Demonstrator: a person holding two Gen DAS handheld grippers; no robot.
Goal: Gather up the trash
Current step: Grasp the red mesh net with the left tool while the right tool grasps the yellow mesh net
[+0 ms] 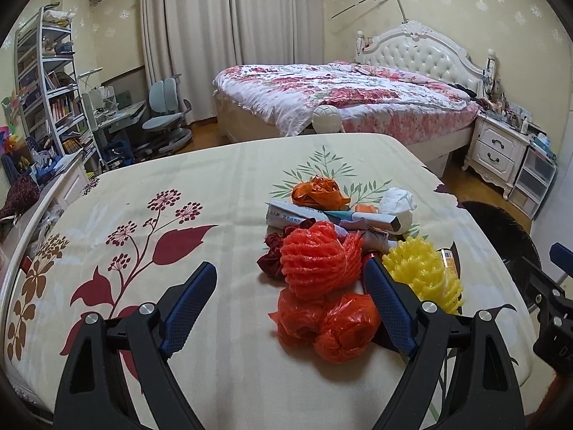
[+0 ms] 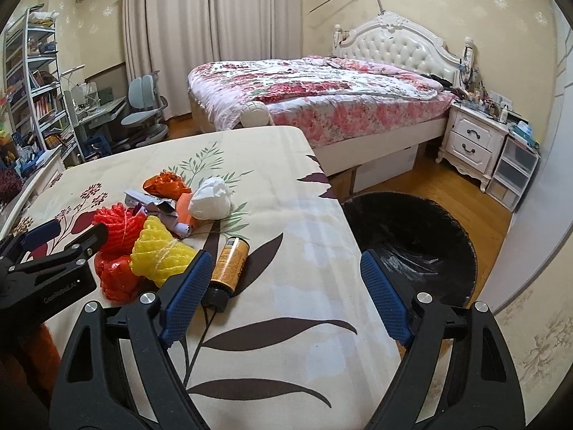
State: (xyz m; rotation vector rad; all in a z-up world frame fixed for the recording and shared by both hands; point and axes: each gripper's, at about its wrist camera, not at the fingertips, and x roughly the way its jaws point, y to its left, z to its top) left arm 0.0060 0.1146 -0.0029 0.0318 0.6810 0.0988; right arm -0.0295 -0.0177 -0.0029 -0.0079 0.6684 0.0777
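Note:
A pile of trash lies on the cloth-covered table (image 1: 179, 186): a red foam net (image 1: 315, 258), two red plastic bags (image 1: 326, 322), a yellow foam net (image 1: 422, 272), a dark red wad (image 1: 272, 258), an orange wrapper (image 1: 315, 190), a long paper box (image 1: 333, 216) and a white tissue (image 1: 395, 197). My left gripper (image 1: 290, 283) is open, its fingers on either side of the red bags. My right gripper (image 2: 283, 272) is open and empty over the table's right edge, beside a yellow bottle (image 2: 227, 268) lying on its side. A black-lined bin (image 2: 412, 236) stands right of the table.
A bed (image 1: 340, 96) with a floral quilt stands behind the table. A white nightstand (image 2: 472, 143) and plastic drawers (image 2: 512, 175) are at the right wall. A bookshelf (image 1: 46, 82), desk and grey chair (image 1: 168, 111) are at the left.

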